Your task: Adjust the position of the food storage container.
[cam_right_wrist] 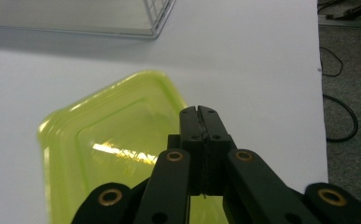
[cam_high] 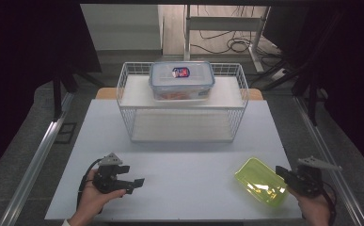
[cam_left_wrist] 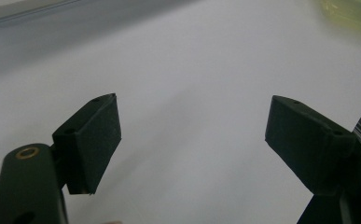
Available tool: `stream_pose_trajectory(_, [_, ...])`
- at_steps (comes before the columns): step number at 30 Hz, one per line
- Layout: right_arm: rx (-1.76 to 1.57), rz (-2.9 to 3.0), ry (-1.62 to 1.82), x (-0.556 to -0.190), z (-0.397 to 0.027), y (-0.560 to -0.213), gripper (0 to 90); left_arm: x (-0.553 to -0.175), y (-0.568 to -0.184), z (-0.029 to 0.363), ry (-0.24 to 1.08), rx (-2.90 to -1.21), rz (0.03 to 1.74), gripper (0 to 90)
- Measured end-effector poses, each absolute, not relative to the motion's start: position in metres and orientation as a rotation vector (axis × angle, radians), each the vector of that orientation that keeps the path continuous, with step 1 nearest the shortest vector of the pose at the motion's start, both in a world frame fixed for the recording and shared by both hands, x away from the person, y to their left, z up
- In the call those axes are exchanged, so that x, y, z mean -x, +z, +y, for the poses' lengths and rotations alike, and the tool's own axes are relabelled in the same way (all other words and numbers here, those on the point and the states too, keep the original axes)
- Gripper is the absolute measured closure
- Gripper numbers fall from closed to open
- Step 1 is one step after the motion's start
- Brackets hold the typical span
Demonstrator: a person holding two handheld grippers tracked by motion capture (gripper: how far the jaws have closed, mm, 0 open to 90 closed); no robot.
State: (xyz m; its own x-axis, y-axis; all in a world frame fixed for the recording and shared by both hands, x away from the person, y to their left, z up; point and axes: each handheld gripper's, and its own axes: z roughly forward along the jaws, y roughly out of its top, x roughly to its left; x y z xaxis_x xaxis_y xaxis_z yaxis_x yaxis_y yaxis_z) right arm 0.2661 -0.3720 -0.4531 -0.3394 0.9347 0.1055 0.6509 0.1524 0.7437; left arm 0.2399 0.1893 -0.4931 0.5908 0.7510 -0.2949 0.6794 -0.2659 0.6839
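High view shows the right gripper (cam_high: 284, 175) pinched shut on the rim of the yellow-green tray (cam_high: 259, 182) at the table's (cam_high: 179, 188) near right corner, seemingly to drag it, while the left gripper (cam_high: 135, 184) rests wide, empty.

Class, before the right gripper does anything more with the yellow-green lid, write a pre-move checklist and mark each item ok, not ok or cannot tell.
1. Right gripper shut: ok.
2. Its pads pinch the yellow-green lid rim: cannot tell.
3. Left gripper open, nothing between its jaws: ok.
4. Lidded container sits on the wire rack top shelf: ok.
5. Lid lies on the table, apart from the rack: ok.
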Motion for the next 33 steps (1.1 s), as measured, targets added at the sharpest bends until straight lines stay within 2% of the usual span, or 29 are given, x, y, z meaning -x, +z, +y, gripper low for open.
stream_pose_trajectory(6, [-1.507,2.098,0.95,-0.303,-0.357,-0.462,89.4,-0.241,-0.494,0.19,0.115,-2.006,1.142,18.2])
stream_pose_trajectory(12, [-1.494,2.145,0.865,-0.322,-0.342,-0.471,89.4,-0.241,-0.494,0.19,0.114,-2.008,1.139,18.3])
stream_pose_trajectory(33, [-1.394,2.293,0.897,-0.323,-0.299,-0.476,89.4,-0.24,-0.495,0.187,0.116,-2.028,1.129,18.3])
